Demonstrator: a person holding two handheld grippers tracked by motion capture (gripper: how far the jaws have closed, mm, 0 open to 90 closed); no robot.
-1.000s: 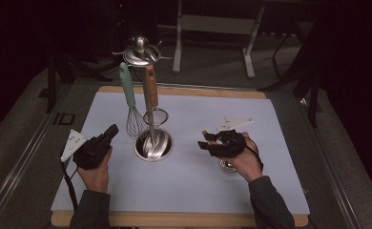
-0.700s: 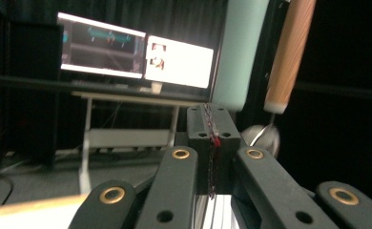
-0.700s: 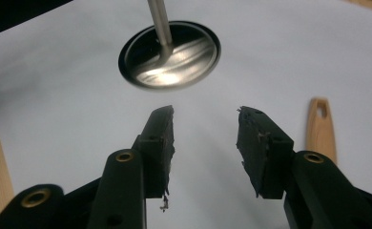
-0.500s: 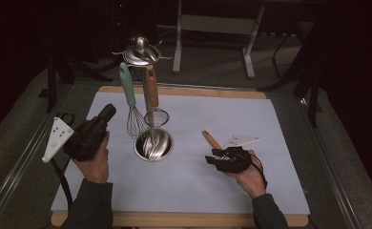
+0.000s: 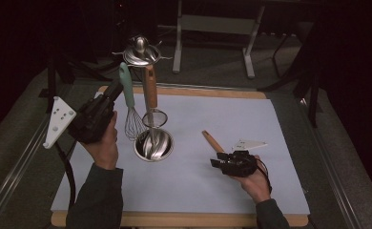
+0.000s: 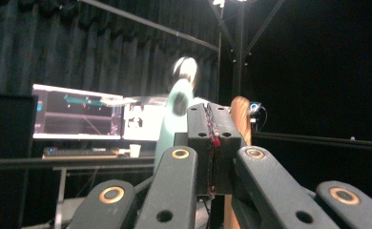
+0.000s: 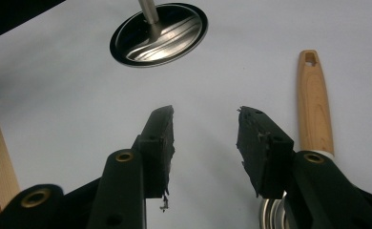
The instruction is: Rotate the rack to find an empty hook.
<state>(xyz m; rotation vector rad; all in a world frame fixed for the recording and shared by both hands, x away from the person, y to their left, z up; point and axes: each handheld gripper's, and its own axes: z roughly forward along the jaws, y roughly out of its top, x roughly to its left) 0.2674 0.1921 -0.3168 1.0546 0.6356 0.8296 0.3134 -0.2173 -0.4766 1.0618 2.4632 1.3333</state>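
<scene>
A steel utensil stand (image 5: 153, 144) rises from a round base on the pale mat (image 5: 222, 114). From its top hang a whisk with a teal handle (image 5: 125, 88) and a wooden-handled strainer (image 5: 150, 88). My left gripper (image 5: 113, 90) is held up just left of the teal handle, shut with nothing between its pads (image 6: 208, 143); the teal handle (image 6: 179, 109) shows blurred right behind them. My right gripper (image 5: 216, 163) sits low over the mat, open and empty (image 7: 203, 129). A wooden-handled utensil (image 5: 212, 141) lies on the mat just beside it (image 7: 313, 109).
The stand's round base (image 7: 159, 34) lies ahead of the right gripper. The mat lies on a wooden board (image 5: 174, 219) with dark table around it. A metal frame (image 5: 212, 28) stands beyond the table. Monitors (image 6: 74, 114) glow in the far background.
My left gripper has risen and swung up toward the hanging handles. My right gripper has drawn back toward the front of the mat, and the wooden handle now lies uncovered beside it.
</scene>
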